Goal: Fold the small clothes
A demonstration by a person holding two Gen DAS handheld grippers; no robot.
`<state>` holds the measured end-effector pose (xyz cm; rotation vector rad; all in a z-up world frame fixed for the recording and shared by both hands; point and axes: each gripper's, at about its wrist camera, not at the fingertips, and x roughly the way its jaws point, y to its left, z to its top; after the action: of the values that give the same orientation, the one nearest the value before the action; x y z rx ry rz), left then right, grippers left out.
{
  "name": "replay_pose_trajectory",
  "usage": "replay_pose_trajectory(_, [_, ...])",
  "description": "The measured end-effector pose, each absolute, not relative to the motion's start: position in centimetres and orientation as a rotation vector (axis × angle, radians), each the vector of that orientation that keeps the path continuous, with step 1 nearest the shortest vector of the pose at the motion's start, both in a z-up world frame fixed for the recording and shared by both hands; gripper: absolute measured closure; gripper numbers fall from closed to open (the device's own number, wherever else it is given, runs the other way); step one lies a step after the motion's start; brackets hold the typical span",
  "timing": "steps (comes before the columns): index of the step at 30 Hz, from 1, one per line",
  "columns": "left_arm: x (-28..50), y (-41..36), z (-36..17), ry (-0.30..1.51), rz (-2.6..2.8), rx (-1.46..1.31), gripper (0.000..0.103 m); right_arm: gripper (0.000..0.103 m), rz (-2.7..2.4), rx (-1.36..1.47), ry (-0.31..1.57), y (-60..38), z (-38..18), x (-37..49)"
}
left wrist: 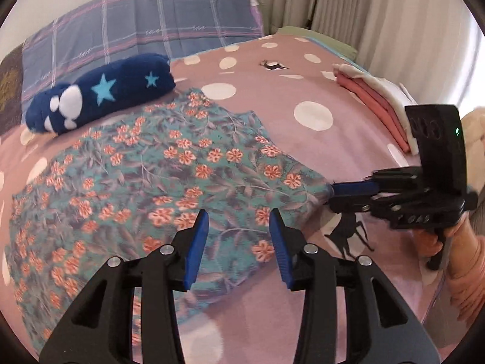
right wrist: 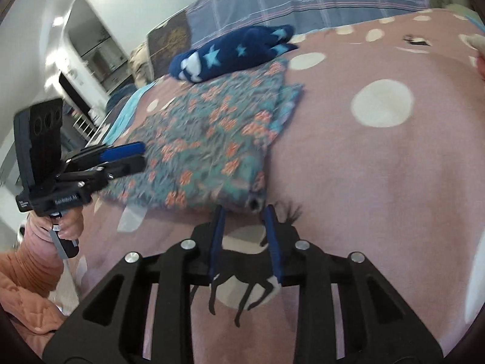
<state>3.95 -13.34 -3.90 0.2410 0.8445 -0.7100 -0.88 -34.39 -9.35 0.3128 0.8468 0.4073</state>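
Lying folded on the bedspread (left wrist: 303,157), the floral garment (left wrist: 169,163) sits free of both grippers' released fingers (left wrist: 198,242).

Faint white lettering on left gripper (right wrist: 141,156) body, too blurred to read; no other text.

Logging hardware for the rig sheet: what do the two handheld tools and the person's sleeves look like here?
Both match: the left tool and right tool have black skeletal linkage arms with triangular cutouts, silver pivot pins and flat blue ribbed pads. Seen from across, each carries an upright black block with round recesses; a green light glows on the right one, and white lettering, unreadable, marks the left body. Sleeves are orange-pink and quilted.
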Motion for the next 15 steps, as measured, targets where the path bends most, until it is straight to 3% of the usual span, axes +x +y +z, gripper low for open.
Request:
replay_pose_trajectory(2, [4.4,-12.9,-4.1,0.871,-0.670,0.187,0.061,0.074,0.426,0.312,0.847,-34.1,-9.8,-0.1])
replay_pose_trajectory(3, [4.6,-12.3,-4.1,0.876,-0.648,0.172,0.061,0.088,0.433,0.311,0.864,-33.9,-10.0,0.5])
replay_pose_trajectory(4, [4.7,-12.0,-4.1,0.879,-0.630,0.165,0.061,0.094,0.448,0.316,0.876,-34.0,-10.0,0.8])
replay_pose_trajectory(8, [4.3,-11.8,-4.3,0.889,-0.593,0.170,0.061,0.102,0.489,0.287,0.831,-36.0,-8.7,-0.9])
replay_pose_trajectory(15, [2.5,-17.5,-5.5,0.896,-0.721,0.294,0.061,0.098,0.472,0.367,0.881,-39.2,-9.9,-1.3])
